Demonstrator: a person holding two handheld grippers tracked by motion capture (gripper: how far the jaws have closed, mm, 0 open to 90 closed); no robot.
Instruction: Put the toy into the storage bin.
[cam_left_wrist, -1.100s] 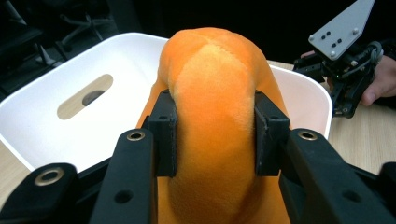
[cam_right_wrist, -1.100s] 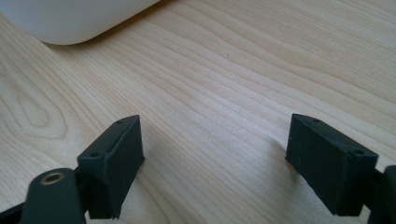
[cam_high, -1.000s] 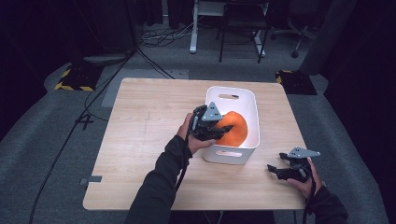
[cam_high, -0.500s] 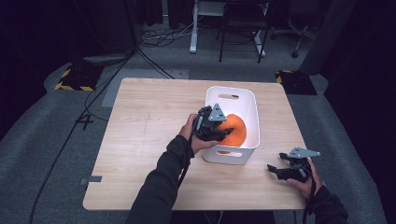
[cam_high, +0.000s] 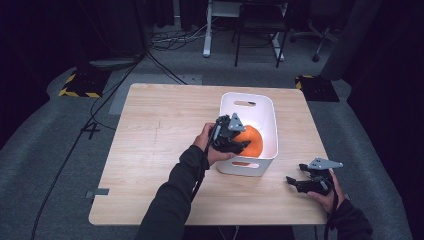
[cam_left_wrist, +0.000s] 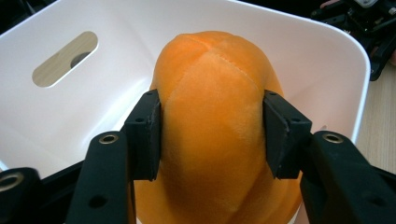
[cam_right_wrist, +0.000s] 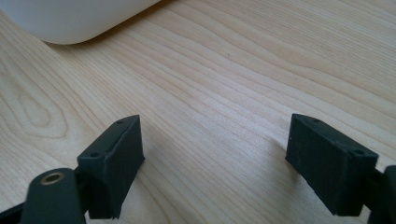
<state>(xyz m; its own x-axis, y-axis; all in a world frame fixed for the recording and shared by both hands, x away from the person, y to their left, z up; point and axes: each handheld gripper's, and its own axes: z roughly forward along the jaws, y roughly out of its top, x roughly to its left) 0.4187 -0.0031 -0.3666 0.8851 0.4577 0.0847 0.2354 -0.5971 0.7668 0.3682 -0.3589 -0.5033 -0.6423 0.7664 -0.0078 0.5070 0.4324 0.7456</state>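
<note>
Wooden table (cam_high: 150, 150) | left tongs (cam_left_wrist: 212, 135) hide orange plush (cam_left_wrist: 215, 140) base

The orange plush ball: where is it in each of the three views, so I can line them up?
High view: orange plush ball inside the white bin, right of centre, at the left claw.
Left gripper view: centre, the ball pressed between the jaws.
Right gripper view: not in it.
Shared landmark: the bin, whose corner is top left there.

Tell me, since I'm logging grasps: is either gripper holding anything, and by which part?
The left gripper holds the orange plush ball by its two sides, over the white bin. The right gripper holds nothing, jaws open.
</note>
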